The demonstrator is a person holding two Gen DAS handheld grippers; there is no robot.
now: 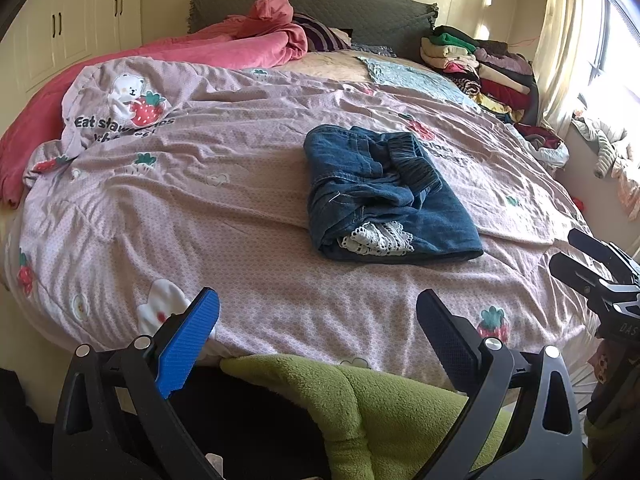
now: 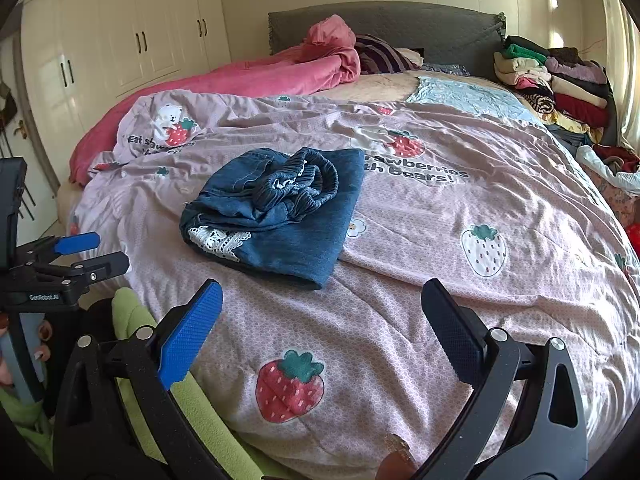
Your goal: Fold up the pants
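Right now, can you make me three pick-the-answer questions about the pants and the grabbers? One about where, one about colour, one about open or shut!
1. Where are the pants?
A. On the floor
B. On the quilt
C. In the wardrobe

2. What colour is the lace trim poking out of the pants?
A. White
B. Red
C. Black

3. How are the left gripper and right gripper?
A. Both shut on the pants
B. One open, one shut
C. Both open, holding nothing

Answers:
1. B, the pants lie bunched in a bundle on the strawberry quilt.
2. A, the trim shows white against the blue denim.
3. C, each gripper's fingers stand wide apart near the bed's edge, short of the pants.
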